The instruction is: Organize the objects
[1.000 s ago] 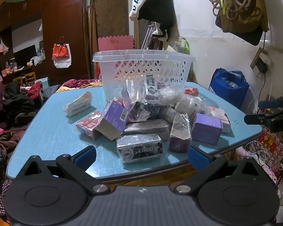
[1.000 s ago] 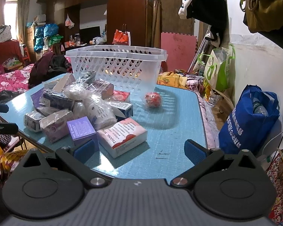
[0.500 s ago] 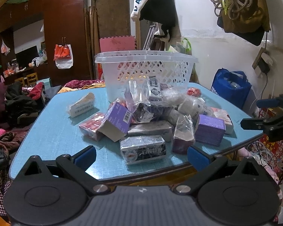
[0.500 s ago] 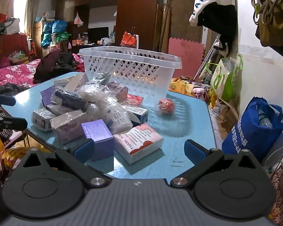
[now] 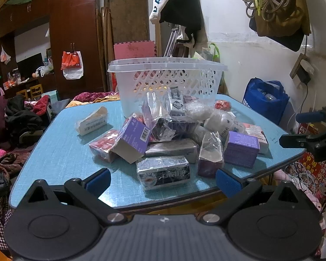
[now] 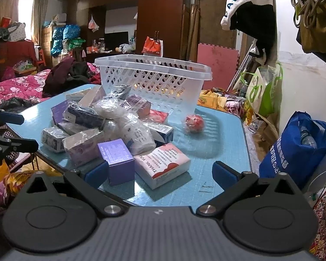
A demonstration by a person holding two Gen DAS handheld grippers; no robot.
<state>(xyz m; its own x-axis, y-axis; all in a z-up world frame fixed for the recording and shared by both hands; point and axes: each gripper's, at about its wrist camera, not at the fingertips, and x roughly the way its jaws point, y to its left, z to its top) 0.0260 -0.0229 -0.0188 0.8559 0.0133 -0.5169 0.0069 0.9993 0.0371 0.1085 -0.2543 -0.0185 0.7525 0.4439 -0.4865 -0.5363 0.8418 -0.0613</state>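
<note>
A heap of wrapped boxes and packets lies on the blue table in front of a white lattice basket. My left gripper is open at the table's near edge, with a silver wrapped box just ahead between its fingers, apart from them. My right gripper is open too; a purple box and a pink-and-white box lie right ahead of it. A red wrapped ball rests beside the basket. Each gripper shows at the edge of the other's view.
A white carton lies apart at the table's left. A blue bag stands on the floor to the right, beside the white wall. Clothes and bedding pile up left of the table. Bare tabletop shows at the right.
Both grippers have drawn closer to the table; the heap and basket look larger in each view. Jaws stay as wide as before, and nothing on the table has moved.
</note>
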